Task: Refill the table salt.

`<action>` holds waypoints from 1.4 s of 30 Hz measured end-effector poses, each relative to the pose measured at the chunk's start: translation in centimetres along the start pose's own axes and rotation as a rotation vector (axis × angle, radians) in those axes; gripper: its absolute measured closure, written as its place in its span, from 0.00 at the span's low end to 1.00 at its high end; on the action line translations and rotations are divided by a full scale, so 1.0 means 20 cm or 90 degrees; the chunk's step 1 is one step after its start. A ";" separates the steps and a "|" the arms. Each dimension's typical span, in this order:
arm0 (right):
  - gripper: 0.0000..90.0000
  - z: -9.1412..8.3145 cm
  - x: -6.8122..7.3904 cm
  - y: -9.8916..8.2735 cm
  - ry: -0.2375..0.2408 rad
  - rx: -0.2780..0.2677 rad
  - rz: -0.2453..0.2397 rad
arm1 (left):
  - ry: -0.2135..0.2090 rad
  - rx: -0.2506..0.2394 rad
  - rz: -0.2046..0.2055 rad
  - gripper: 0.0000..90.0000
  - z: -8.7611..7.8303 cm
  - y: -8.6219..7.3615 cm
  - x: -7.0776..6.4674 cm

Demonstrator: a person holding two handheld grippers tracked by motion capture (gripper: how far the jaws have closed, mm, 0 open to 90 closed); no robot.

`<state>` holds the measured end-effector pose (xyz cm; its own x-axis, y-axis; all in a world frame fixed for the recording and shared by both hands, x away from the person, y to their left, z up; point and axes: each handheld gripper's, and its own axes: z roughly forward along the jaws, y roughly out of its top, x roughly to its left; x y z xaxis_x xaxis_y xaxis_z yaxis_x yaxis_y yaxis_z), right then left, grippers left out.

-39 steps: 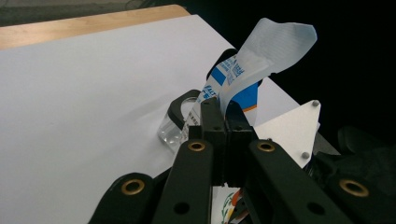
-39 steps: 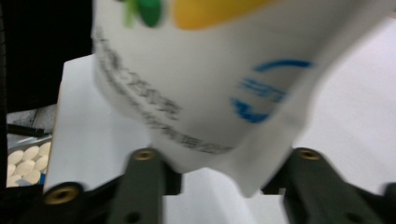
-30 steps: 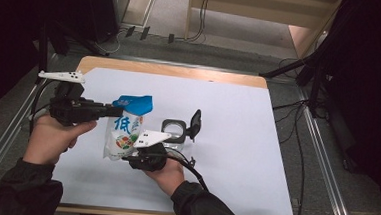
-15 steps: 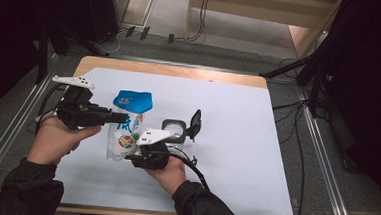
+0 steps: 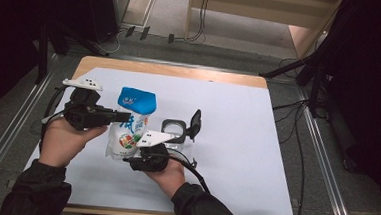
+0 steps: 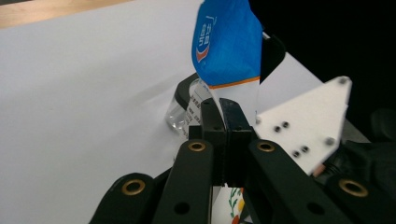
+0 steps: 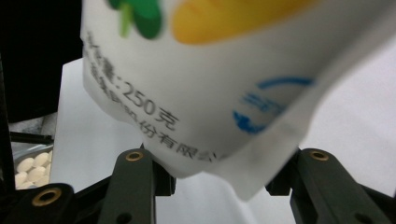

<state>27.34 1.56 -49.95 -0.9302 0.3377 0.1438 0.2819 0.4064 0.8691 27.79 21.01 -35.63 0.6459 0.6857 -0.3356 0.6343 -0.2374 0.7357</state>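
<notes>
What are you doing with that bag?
A person is holding a blue and white bag up over the table with two grippers. The left gripper pinches the bag's side, jaws shut tight. The right gripper has the bag's bottom corner between its jaws, which have just been opening. An open clear jar with its black lid flipped back stands right beside the bag.

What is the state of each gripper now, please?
Left gripper: shut on the bag.
Right gripper: jaws just opening, bag's bottom edge between them; grip cannot be told.
</notes>
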 end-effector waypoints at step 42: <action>0.58 -0.06 0.03 -0.02 -0.019 -0.018 -0.003 | 0.001 0.022 0.013 1.00 0.09 -0.01 -0.03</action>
<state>26.42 0.52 -49.67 -0.9241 0.3606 0.1263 0.2707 0.3845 0.8826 28.10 19.33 -36.63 0.6582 0.6812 -0.3206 0.6360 -0.2751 0.7210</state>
